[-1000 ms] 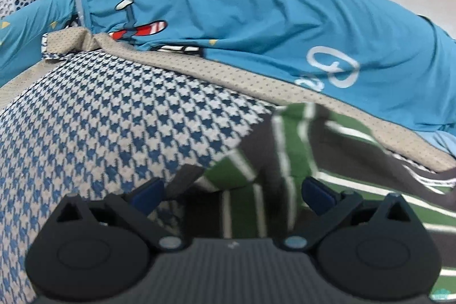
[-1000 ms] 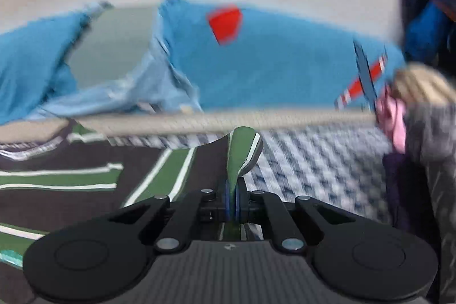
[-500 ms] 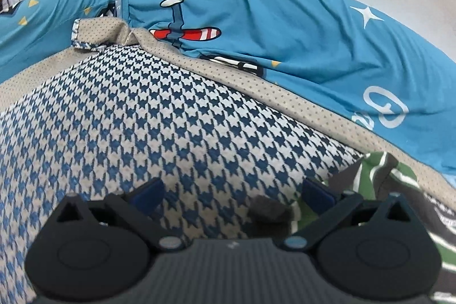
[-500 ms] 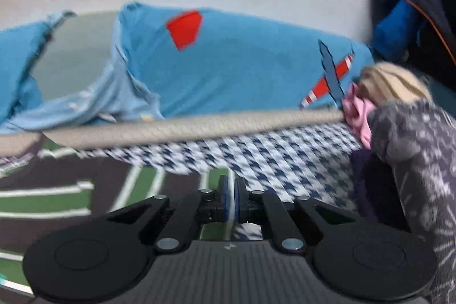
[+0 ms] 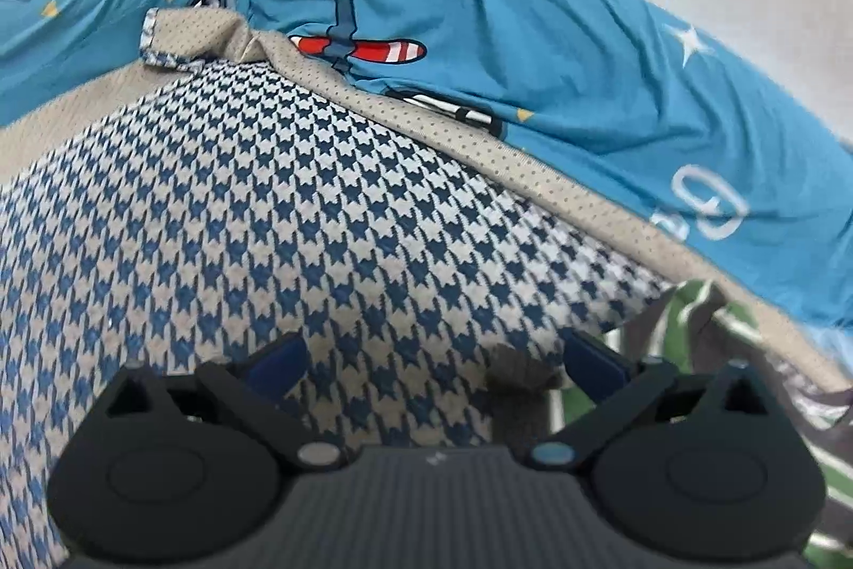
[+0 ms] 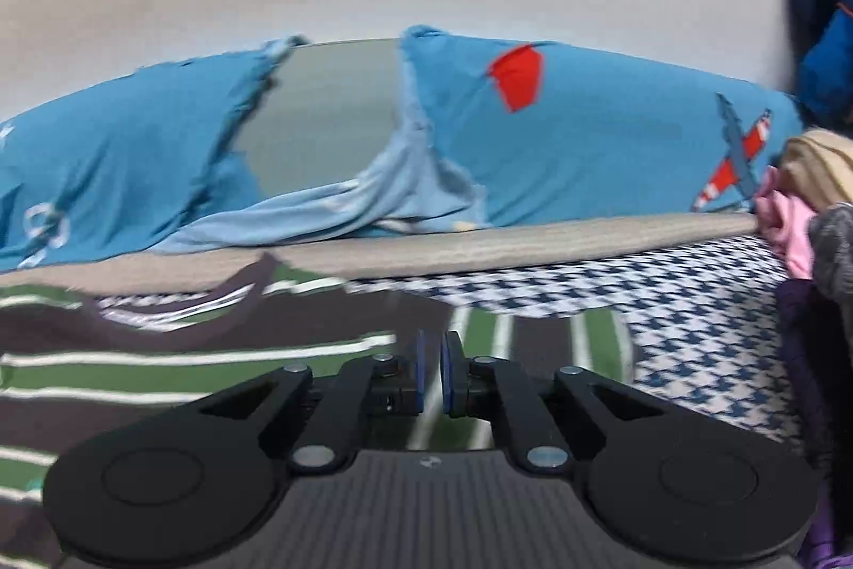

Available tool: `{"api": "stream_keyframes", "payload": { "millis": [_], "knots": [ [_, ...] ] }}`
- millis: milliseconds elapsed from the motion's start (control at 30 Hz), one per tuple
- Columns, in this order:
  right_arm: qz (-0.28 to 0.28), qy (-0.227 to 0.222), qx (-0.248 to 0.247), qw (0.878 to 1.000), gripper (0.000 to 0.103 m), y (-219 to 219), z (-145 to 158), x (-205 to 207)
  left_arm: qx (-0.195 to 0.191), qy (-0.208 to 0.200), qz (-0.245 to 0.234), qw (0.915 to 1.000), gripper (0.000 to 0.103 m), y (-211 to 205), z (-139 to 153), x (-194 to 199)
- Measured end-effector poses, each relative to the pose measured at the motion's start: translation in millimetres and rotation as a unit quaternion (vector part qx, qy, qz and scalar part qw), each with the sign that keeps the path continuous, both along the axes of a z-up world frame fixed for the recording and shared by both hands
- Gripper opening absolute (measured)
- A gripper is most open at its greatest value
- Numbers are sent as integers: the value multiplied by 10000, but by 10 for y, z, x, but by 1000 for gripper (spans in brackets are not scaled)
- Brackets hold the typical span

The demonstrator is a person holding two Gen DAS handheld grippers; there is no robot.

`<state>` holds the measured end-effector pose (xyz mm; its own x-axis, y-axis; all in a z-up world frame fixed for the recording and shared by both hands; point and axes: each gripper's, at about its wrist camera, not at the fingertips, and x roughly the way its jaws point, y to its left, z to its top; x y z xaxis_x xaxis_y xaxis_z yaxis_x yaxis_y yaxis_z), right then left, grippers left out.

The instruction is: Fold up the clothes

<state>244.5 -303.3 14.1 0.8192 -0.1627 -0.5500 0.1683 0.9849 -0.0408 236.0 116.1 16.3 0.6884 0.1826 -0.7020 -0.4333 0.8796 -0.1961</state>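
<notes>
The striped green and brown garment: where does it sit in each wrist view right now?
Left wrist: the striped garment shows at the lower right edge, beside the open left claw.
Right wrist: it fills the lower left.
Shared landmark: the beige mesh border.

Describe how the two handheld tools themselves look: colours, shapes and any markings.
Both look alike. The left tool and right tool each have a matte black body with two round lobes, a ribbed dark grey centre plate bearing a tiny white mark, black linkage arms on silver and pale blue pivots, and blue pads on the fingertips. No cables or sleeves show.
</notes>
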Motion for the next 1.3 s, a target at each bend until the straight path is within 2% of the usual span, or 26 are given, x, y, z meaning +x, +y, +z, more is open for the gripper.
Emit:
{"api": "stream_keyframes", "payload": {
  "millis": [133,533,800,1033,1300],
  "knots": [
    [338,42,74,9994,10,251,-29,-56,-202,-123,-7,9997,103,35,150,-150],
    [1204,93,481,9915,19,910,-4,-322,48,-401,-200,9990,103,62,552,-894],
    [1920,136,696,9788,19,1386,-12,-559,168,-395,-129,9990,103,189,578,-930],
    [2556,334,845,9625,19,1803,-203,-699,284,-366,-97,9989,103,266,582,-952],
    [2938,396,871,9511,19,1992,-323,-743,252,-351,-52,9991,103,308,563,-943]
  ]
}}
